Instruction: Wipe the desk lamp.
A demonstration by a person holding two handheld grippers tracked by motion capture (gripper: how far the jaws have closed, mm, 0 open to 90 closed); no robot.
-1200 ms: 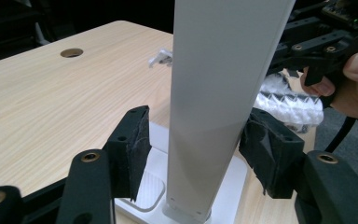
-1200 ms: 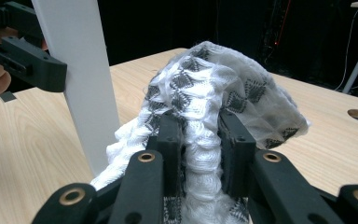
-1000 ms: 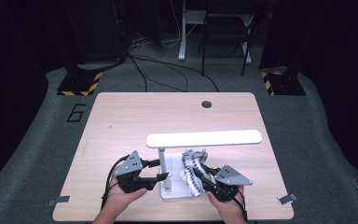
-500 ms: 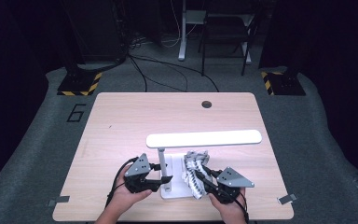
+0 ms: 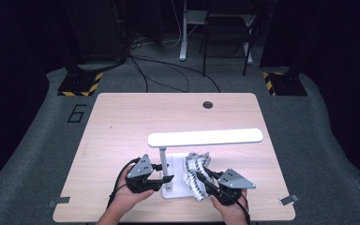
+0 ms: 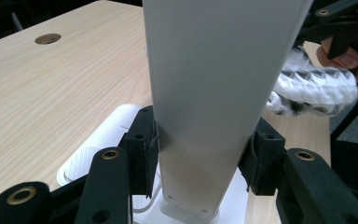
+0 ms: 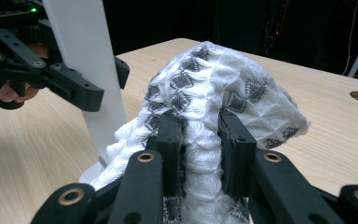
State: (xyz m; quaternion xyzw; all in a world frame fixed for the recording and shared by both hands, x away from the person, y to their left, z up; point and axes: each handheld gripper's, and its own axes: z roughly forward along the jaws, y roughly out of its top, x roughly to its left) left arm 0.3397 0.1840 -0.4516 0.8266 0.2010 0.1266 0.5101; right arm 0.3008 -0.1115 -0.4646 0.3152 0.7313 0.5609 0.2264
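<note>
Left claw (image 6: 200, 154), just closing, grips one lamp post (image 6: 214, 84); right claw (image 7: 200, 144) clenches one cloth (image 7: 214, 84)

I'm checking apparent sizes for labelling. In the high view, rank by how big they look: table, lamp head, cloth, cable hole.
1. table
2. lamp head
3. cloth
4. cable hole

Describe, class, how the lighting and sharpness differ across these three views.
High view: dark room, the lit lamp head glares white and brightens the table. Left gripper view: the lamp post looms close, evenly lit; the cloth behind is blurred. Right gripper view: cloth sharp, background black.
</note>
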